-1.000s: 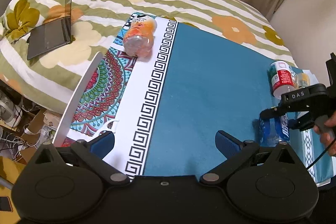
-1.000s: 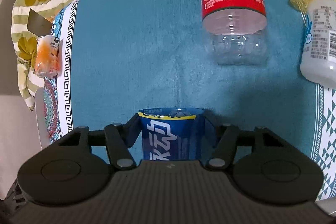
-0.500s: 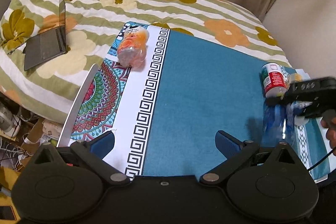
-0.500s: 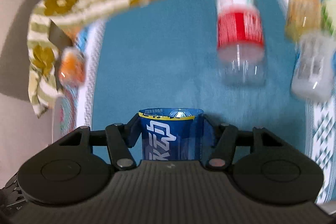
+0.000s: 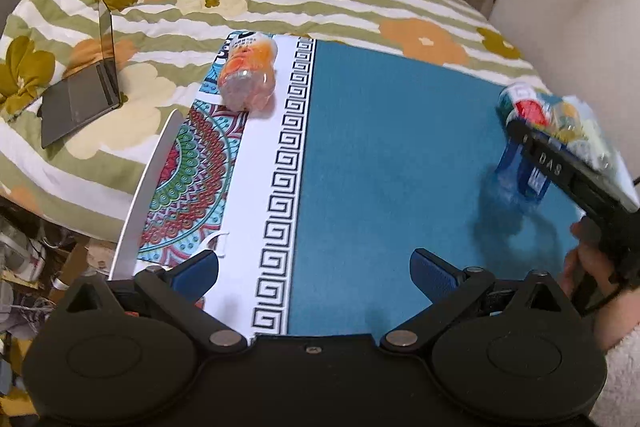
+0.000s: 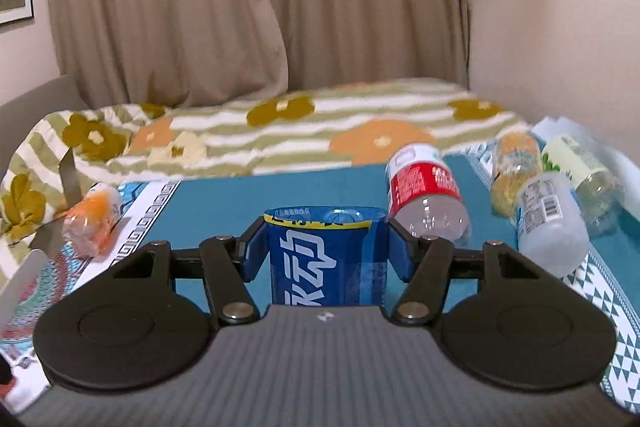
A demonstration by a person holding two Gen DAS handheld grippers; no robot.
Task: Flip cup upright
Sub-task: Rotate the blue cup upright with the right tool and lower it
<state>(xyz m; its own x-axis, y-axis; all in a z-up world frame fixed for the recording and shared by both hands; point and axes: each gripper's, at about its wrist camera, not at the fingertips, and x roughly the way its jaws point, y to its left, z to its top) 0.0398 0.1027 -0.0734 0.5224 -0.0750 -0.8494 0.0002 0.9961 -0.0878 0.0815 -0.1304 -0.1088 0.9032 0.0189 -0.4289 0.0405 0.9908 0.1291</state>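
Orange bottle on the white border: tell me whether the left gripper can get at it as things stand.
Probably yes. The left gripper is open and holds nothing, and the orange bottle lies on its side ahead of it, with only bare cloth between. The right gripper, shut on the blue bottle, is well aside.

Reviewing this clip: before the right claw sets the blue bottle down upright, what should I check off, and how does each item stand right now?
1. Grip: right claw shut on the blue-labelled transparent plastic bottle, a pad on each side: ok.
2. Bottle orientation: blurred in the left wrist view, so upright or tilted: cannot tell.
3. Landing spot: teal tablecloth bare in front of the bottle: ok.
4. Neighbours: the red-labelled clear bottle lies on its side close to the right pad: not ok.
5. Left claw open, holding nothing, apart from the bottle: ok.
6. Bottle lifted off the cloth or touching it: cannot tell.
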